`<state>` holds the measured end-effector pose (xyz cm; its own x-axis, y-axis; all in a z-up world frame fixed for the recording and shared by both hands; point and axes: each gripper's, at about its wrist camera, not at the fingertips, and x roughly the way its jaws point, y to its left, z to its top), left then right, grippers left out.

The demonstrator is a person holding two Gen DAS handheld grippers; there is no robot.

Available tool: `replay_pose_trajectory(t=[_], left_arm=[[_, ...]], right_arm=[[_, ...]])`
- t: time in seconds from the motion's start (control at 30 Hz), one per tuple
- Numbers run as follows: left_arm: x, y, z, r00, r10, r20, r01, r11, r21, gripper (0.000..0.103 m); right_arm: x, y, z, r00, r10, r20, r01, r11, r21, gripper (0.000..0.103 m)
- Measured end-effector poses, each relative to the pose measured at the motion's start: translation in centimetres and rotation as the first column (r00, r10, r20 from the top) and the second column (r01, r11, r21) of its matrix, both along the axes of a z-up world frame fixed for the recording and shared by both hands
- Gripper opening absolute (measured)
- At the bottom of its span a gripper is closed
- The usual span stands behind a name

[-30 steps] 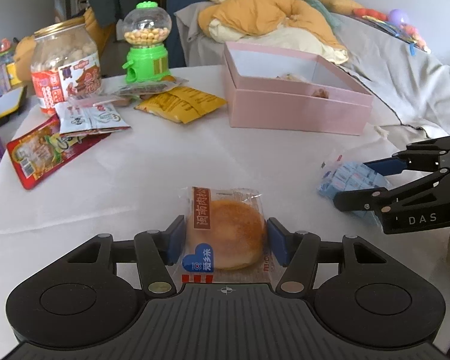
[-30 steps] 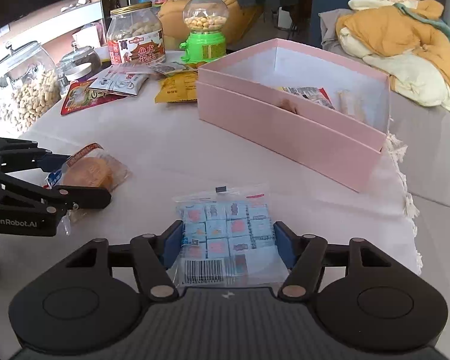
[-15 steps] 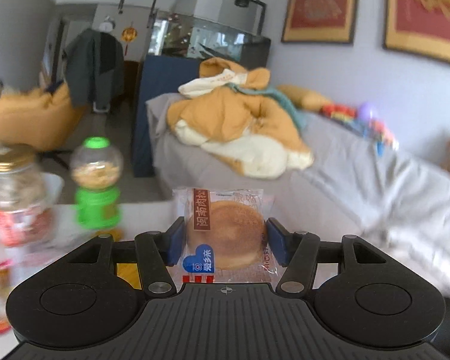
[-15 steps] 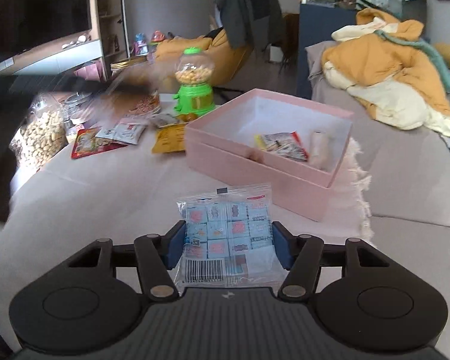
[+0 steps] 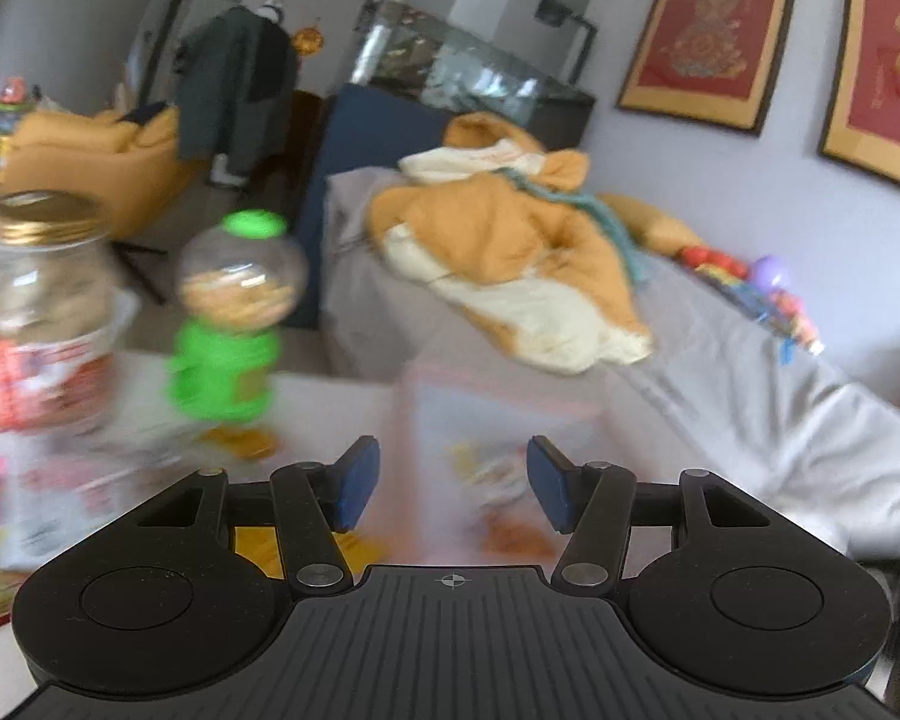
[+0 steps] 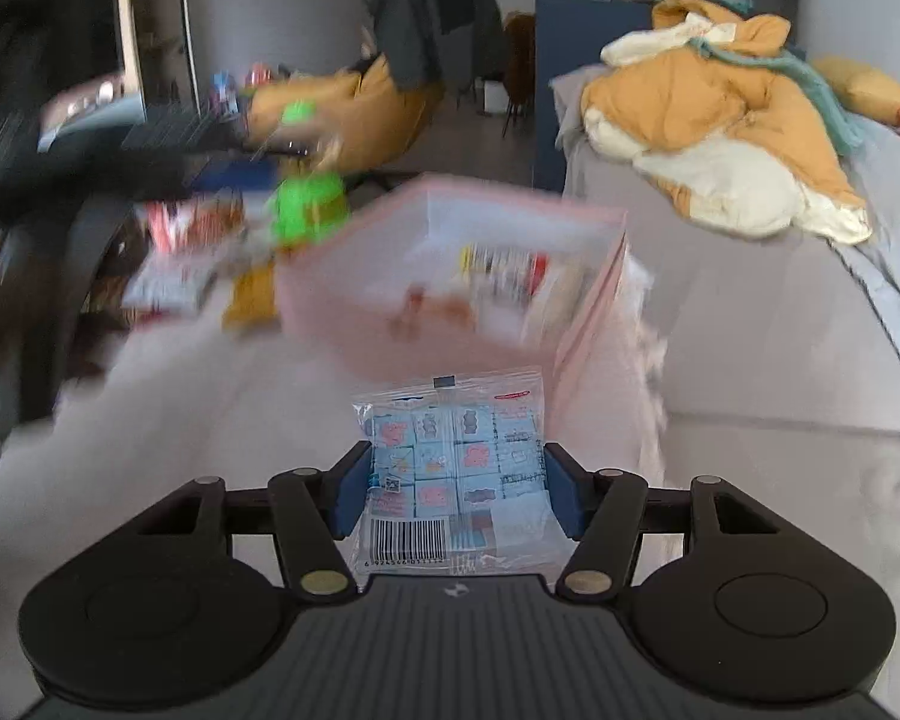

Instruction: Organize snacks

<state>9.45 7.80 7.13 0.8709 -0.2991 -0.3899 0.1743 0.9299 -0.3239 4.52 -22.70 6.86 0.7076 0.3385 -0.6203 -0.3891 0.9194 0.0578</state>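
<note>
My left gripper [image 5: 453, 468] hovers over the blurred pink box [image 5: 414, 414]. Its jaws stand wide and are closing, with nothing between the blue pads. A blurred orange shape [image 5: 513, 534] lies in the box below them; I cannot tell if it is the bun packet. My right gripper [image 6: 457, 468] is shut on a clear packet of small blue cubes [image 6: 456, 456], held in the air just in front of the pink box [image 6: 342, 324]. A few packets [image 6: 504, 276] lie inside the box.
A peanut jar [image 5: 36, 312], a green candy dispenser [image 5: 228, 354] and loose snack packets [image 6: 174, 276] stand on the white table left of the box. A grey sofa with an orange and cream blanket [image 5: 510, 258] lies behind it.
The bun packet has left my left gripper, whose pads are now bare. Both grippers have risen and moved toward the pink box. The right one still grips the blue packet.
</note>
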Motion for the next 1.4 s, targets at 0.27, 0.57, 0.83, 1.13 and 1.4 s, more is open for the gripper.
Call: replay_pose_trajectory(t=[0.27,0.57,0.83,1.13,1.4], left_arm=[[-3.3,7.6,-4.1,0.974,0.158,-0.161,-0.170,0.983,-0.063,0.060],[-6.1,13.7,-6.3,0.939,0.331,-0.095,-0.341,0.931,-0.126,0.060],[-6.1,14.3,-6.8,0.948,0.295,-0.117,-0.312,0.935,-0.168,0.060],[-7.2,14.8,-6.5,0.945,0.309,-0.110,-0.326,0.924,-0.201,0.060],[-7.4,15.7,-6.6,0.924,0.363,-0.118,-0.380,0.904,-0.198,0.060]], right_arm=[[13.9,3.5,5.7,0.997,-0.070,0.017,0.068,0.993,0.100,0.080],[15.3,14.7,2.6,0.988,0.104,-0.118,-0.099,0.994,0.048,0.080],[19.5,27.2,-0.7,0.977,0.137,-0.166,-0.156,0.981,-0.112,0.084],[26.1,29.8,-5.0,0.946,-0.039,-0.321,-0.002,0.992,-0.127,0.073],[17.5,28.4,-4.2,0.905,0.188,-0.382,-0.233,0.970,-0.075,0.066]])
